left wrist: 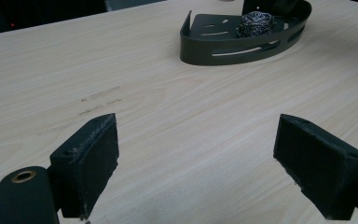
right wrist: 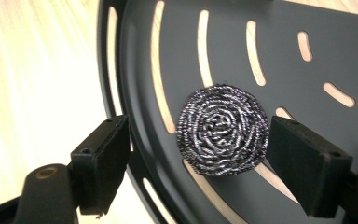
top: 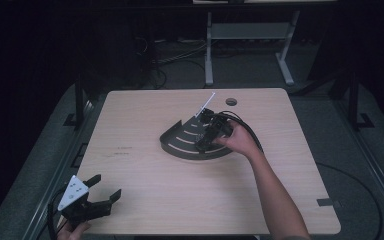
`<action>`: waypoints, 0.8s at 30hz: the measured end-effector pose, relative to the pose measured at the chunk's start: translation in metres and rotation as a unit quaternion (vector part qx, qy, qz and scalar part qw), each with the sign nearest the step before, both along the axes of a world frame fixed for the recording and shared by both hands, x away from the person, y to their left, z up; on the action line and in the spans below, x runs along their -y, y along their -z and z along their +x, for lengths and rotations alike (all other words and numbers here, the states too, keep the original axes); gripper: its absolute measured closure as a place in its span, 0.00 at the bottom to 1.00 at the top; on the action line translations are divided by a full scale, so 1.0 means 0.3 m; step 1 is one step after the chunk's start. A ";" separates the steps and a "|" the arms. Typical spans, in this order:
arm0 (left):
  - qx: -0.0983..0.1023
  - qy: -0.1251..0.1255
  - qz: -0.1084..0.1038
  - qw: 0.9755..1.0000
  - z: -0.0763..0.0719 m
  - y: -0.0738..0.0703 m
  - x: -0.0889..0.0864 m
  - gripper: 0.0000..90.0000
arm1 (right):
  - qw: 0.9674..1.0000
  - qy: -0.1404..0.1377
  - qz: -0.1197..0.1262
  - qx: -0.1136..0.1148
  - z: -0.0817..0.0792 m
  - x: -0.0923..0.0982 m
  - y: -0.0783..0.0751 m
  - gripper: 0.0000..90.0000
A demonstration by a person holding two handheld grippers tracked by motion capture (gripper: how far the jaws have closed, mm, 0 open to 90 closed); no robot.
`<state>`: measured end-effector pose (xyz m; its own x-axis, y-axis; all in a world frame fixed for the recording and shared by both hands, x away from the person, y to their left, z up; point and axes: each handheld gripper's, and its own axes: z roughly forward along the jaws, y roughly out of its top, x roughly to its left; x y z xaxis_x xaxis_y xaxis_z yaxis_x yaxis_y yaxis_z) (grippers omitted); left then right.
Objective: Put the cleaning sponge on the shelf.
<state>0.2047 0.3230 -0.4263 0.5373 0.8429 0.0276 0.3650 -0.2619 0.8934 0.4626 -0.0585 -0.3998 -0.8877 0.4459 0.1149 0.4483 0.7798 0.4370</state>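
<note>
Resting near the table's [top: 145,210] front left corner, the left claw [top: 102,189] is wide open and holds nothing. Bare wood lies between its two black pads [left wrist: 91,163]. Far ahead of this claw and off to its right sits the dark corner shelf tray [left wrist: 223,51], with the scrubber peeking over its low wall.

Moving right, the tray is a curved black dish with long slots cut in its floor [right wrist: 279,60]. The round steel wool scrubber [right wrist: 222,129] lies flat on that floor, just inside the curved wall.

The right claw [right wrist: 198,163] hangs right over the scrubber, pointing down. Its jaws are open. The right pad [right wrist: 303,161] is just beside the scrubber, maybe brushing it. The left pad [right wrist: 105,165] is well apart from it, out over the tray's rim. So the scrubber is not squeezed; it looks like it has been let go in the tray.

To do this step well, I think the right claw should go straight up with its jaws kept wide. That way the near pad will not snag the wiry ball and drag it. It should also stay off the tray wall, so the tray does not slide.
</note>
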 end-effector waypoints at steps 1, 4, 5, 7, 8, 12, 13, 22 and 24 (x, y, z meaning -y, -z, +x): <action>0.000 0.000 0.000 1.000 0.000 0.000 0.000 0.15 | 1.000 0.001 0.000 0.000 -0.005 -0.001 -0.004 0.24; -0.001 0.000 0.000 1.000 0.001 0.001 0.003 0.15 | 1.000 -0.006 0.005 0.002 -0.015 -0.004 -0.012 0.24; -0.001 0.001 0.002 1.000 0.002 0.002 0.004 0.15 | 1.000 -0.006 0.002 0.004 -0.019 -0.005 -0.016 0.24; 0.000 0.002 0.002 1.000 0.002 0.001 0.006 0.15 | 1.000 -0.008 0.004 0.005 -0.022 -0.002 -0.022 0.24; 0.000 0.002 0.001 1.000 0.002 0.001 0.006 0.15 | 1.000 -0.009 0.005 0.003 -0.023 0.000 -0.024 0.24; 0.000 0.002 0.000 1.000 0.001 0.001 0.004 0.15 | 1.000 -0.008 0.002 0.003 -0.032 0.009 -0.030 0.24; 0.000 0.001 -0.001 1.000 0.001 0.001 0.003 0.15 | 1.000 -0.007 0.001 0.001 -0.035 0.012 -0.030 0.24; -0.001 0.003 0.002 1.000 0.000 0.000 0.007 0.15 | 1.000 -0.010 0.003 0.005 -0.067 0.033 -0.026 0.24; -0.001 0.003 0.002 1.000 0.000 0.000 0.008 0.15 | 1.000 -0.013 0.006 0.009 -0.076 0.037 -0.029 0.24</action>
<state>0.2047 0.3207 -0.4263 0.5425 0.8395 0.0305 0.3646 -0.2679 0.8918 0.4399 -0.0698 -0.3912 -0.9011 0.4208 0.1049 0.4198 0.7856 0.4545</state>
